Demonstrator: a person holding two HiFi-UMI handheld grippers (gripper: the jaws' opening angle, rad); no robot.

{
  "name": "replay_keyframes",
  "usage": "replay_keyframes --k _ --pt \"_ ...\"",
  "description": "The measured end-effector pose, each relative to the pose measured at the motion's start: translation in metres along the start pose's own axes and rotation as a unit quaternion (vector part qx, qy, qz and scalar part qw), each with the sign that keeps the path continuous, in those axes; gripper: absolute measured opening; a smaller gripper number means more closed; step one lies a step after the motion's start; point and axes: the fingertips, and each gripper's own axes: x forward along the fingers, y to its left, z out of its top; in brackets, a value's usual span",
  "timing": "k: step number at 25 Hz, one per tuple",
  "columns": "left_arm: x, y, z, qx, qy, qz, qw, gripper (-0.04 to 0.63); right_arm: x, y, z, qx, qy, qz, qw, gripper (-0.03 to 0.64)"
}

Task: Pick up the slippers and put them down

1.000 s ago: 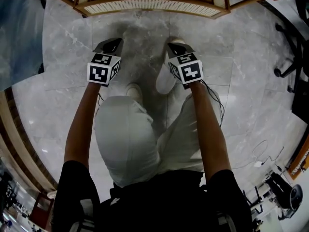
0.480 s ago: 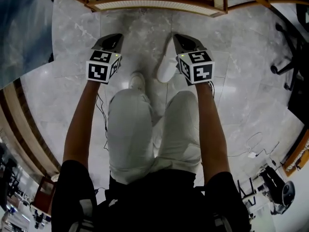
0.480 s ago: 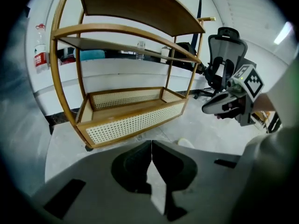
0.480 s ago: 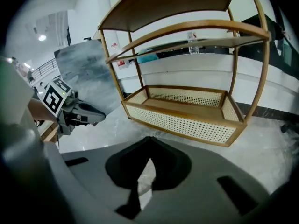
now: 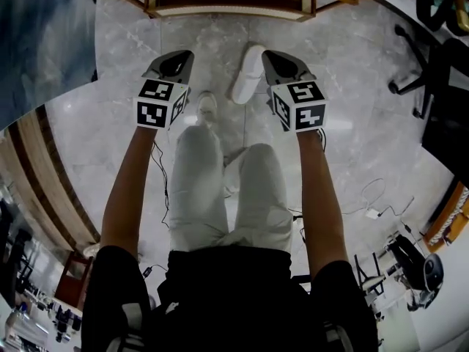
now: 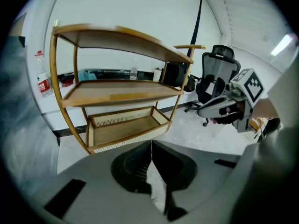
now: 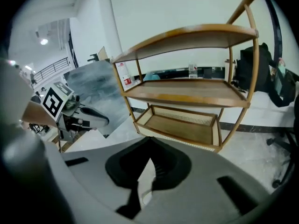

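One white slipper (image 5: 245,85) lies on the grey marble floor in front of the wooden shelf (image 5: 227,9), between my two grippers in the head view. A smaller white shape (image 5: 207,107) sits at the end of the person's left leg; it looks like their own shoe. My left gripper (image 5: 176,63) is held high above the floor, jaws shut, with nothing in it. My right gripper (image 5: 277,61) is level with it, also shut and empty. The left gripper's tips (image 6: 151,143) and the right gripper's tips (image 7: 150,141) each meet in a closed line, aimed at the shelf's bottom tray.
The three-tier bamboo shelf (image 6: 121,125) (image 7: 182,125) stands against a white wall. Office chairs (image 5: 432,50) (image 6: 217,73) are at the right. A grey panel (image 5: 44,42) leans at the left. Cables (image 5: 374,211) trail over the floor at the right.
The person has stood up from a crouch and both grippers have risen well above the floor. The white slipper stays on the floor and now looks smaller and farther below.
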Motion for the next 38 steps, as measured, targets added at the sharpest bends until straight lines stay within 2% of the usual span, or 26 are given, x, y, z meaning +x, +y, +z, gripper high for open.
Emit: replay_keyframes --k 7,12,21,25,33,38 --pt "-0.104 -0.032 0.085 -0.003 -0.020 0.007 0.9998 0.006 -0.107 0.039 0.067 -0.006 -0.007 0.010 1.000 -0.002" --pt "-0.168 -0.053 0.125 -0.001 -0.034 0.019 0.9992 0.006 -0.170 0.062 0.100 -0.012 -0.017 0.017 1.000 0.000" --pt "-0.262 -0.112 0.170 -0.010 -0.064 0.034 0.9973 0.006 -0.270 0.094 0.132 -0.031 -0.031 0.030 0.999 0.000" --pt "-0.302 -0.146 0.188 0.000 -0.083 0.042 0.9957 0.006 -0.314 0.105 0.146 -0.062 -0.044 0.038 0.996 0.000" --pt "-0.358 -0.216 0.222 0.020 -0.115 0.040 0.9923 0.006 -0.392 0.110 0.171 -0.088 -0.081 0.045 0.992 0.000" --pt "-0.387 -0.234 0.233 0.033 -0.130 0.040 0.9902 0.006 -0.430 0.119 0.193 -0.089 -0.118 0.039 0.988 0.000"
